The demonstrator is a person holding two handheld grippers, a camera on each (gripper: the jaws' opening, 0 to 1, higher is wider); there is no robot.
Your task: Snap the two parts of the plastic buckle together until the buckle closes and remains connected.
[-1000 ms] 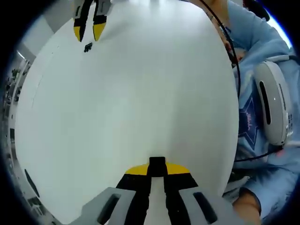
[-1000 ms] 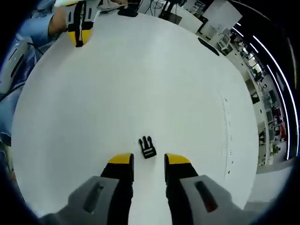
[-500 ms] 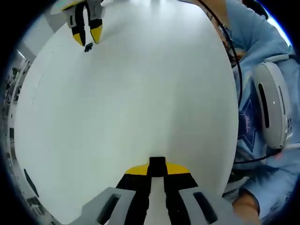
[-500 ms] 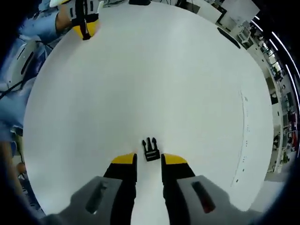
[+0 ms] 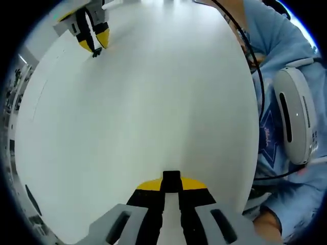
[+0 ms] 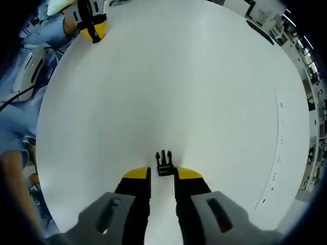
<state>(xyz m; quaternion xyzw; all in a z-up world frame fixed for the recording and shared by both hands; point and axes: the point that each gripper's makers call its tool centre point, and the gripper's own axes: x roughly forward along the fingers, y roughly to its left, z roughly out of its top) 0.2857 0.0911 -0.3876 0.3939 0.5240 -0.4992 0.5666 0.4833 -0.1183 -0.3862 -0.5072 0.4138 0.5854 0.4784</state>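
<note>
Between right jaws' tips, buckle part [image 6: 163, 166]

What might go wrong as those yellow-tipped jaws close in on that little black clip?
The pronged buckle piece lies loose on the white table, just past the right gripper. A jaw tip may nudge it and skid it away. The left gripper already pinches its black piece by a small edge, so pressing may twist it loose.

Black buckle piece [image 5: 171, 177] pinched between closed left tongs [image 5: 171, 186] above white table [image 5: 153, 102].
</note>
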